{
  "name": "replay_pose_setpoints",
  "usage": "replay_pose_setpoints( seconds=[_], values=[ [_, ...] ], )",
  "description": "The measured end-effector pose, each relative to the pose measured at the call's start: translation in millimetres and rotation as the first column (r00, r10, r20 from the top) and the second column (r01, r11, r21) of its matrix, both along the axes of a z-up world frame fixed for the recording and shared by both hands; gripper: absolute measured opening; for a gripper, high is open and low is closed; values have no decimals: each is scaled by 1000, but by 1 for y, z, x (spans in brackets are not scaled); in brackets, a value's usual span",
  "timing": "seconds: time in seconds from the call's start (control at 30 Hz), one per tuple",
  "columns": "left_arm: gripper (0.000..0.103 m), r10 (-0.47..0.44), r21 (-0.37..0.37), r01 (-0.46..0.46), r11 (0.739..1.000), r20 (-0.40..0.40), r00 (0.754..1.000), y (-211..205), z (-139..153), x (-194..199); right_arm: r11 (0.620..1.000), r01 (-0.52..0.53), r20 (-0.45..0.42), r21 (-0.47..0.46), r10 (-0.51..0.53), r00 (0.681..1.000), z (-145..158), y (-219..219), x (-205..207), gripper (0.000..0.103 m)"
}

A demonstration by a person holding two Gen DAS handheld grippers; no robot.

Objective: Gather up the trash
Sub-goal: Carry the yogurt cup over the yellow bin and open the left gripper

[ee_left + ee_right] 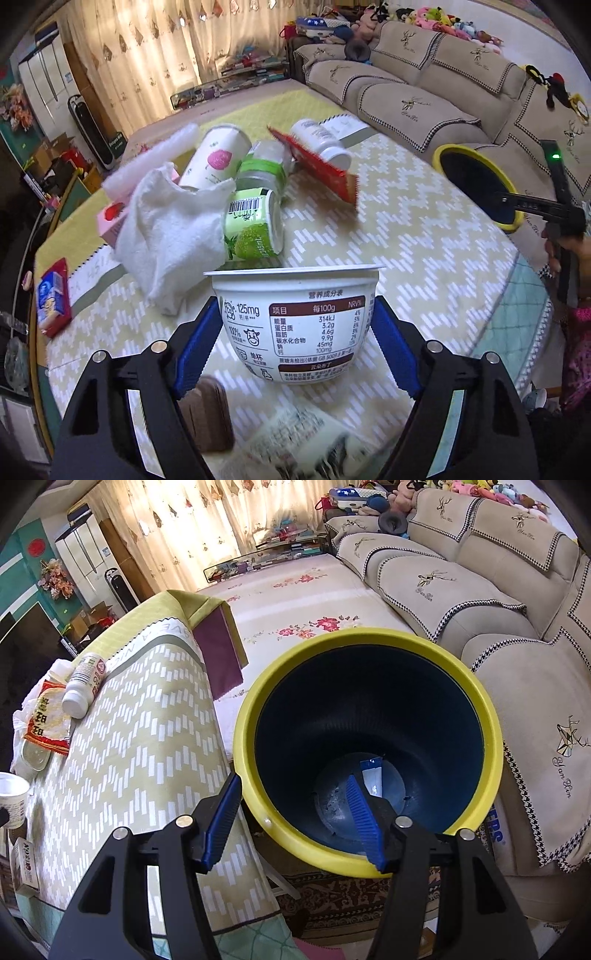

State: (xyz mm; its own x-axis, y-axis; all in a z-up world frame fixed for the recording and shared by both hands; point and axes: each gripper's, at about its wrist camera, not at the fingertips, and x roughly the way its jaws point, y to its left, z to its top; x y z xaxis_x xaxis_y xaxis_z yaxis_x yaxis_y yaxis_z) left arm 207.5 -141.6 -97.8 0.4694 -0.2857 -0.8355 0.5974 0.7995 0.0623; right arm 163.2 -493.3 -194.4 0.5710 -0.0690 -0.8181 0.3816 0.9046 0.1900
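Now left gripper (295, 354) open around yogurt cup (295, 321), right gripper (295, 819) clamped on bin rim (306, 845).

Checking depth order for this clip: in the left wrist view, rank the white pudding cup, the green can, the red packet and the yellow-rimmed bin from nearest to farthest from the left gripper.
1. White pudding cup, between the left gripper fingers.
2. Green can, just behind the cup, lying down.
3. Red packet, mid-table, tilted.
4. Yellow-rimmed bin, off the table's right edge.

Right claw (295, 821) apparently gripping bin rim (255, 716)
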Motion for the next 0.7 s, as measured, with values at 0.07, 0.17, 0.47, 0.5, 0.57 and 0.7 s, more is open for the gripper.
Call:
replay_pose_setpoints(
  seconds=[0.07,0.17,0.47,0.5,0.57,0.7],
  values=[
    [80,-13,-17,14,1000,15,1000,-1,12,-14,1000,-1,7,3,1,1000,2,-1,-4,56],
    [80,-33,-56,35,998,40,999,-8,30,-32,1000,1,25,8,-1,1000,7,-2,-9,56],
    [80,-187,-149,195,969,70,980,-106,53,-51,999,44,103,-22,-41,994,33,-18,-45,57],
    [80,-206,-148,213,966,64,976,-122,52,-50,998,51,106,-30,-48,993,35,-20,-50,57],
    [80,-242,-141,248,959,54,969,-158,48,-45,996,81,117,-47,-75,990,39,-29,-64,57],
    [80,-298,-118,298,947,15,954,-230,33,-31,988,146,131,-56,-138,982,40,-50,-95,57]
  ],
)
